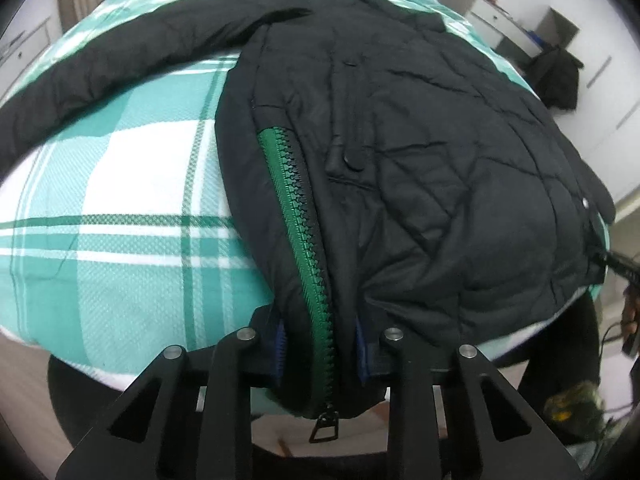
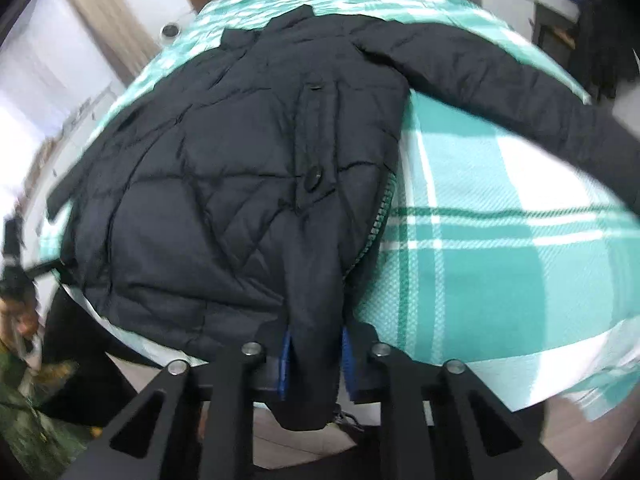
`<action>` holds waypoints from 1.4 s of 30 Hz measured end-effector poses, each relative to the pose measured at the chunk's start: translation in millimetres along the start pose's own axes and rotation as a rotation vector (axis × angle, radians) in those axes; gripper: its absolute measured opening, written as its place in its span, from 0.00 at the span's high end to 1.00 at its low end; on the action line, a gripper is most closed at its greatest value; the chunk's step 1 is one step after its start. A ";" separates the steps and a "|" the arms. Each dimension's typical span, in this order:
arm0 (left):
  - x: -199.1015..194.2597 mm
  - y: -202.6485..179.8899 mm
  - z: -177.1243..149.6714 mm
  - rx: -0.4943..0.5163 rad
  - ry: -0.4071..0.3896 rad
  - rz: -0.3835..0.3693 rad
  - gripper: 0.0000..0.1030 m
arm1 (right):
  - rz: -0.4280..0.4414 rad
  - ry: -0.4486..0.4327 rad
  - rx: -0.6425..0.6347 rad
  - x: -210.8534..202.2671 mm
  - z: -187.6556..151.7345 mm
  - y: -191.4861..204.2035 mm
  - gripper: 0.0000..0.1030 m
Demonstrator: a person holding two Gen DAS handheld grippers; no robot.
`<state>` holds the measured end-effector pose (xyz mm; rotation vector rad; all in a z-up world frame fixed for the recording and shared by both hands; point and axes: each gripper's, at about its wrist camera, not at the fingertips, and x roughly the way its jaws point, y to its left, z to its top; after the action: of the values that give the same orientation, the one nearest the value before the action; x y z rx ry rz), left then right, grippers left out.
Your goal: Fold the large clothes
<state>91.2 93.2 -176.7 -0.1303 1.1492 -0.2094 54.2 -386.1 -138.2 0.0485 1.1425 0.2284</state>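
Both grippers are clamped on the jacket's hem: our left gripper [image 1: 320, 354] pinches the bottom corner where the green zipper [image 1: 296, 216] ends, its pull tab [image 1: 323, 429] hanging below the blue pads [image 1: 280, 350]; our right gripper [image 2: 316, 360] squeezes a bunched fold of hem fabric. We see the black quilted jacket [image 2: 224, 184] lying flat on the bed, front panel up, one sleeve [image 2: 500, 80] stretched out sideways over the teal-and-white plaid bedspread [image 2: 500, 240]. A round button [image 2: 313, 178] sits on the placket. No readable writing shows. Beyond the bed we see white cabinets [image 1: 608, 80] and dark clothing [image 1: 558, 80] hanging nearby.
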 end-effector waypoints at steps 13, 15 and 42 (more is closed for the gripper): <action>-47.1 -27.5 7.1 0.095 -0.124 0.157 0.09 | -0.116 -0.077 0.010 -11.1 9.2 2.9 0.31; -68.3 -31.3 16.8 0.100 -0.243 0.211 0.00 | -0.153 -0.124 0.049 -23.8 12.7 -7.4 0.31; 65.0 -29.5 149.3 -0.048 -0.209 0.288 0.00 | -0.049 -0.604 1.205 -26.8 -15.9 -339.8 0.31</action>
<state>250.3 48.8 -168.0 -0.0266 0.9518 0.0860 81.9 -724.3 -173.4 1.0789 0.5351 -0.5206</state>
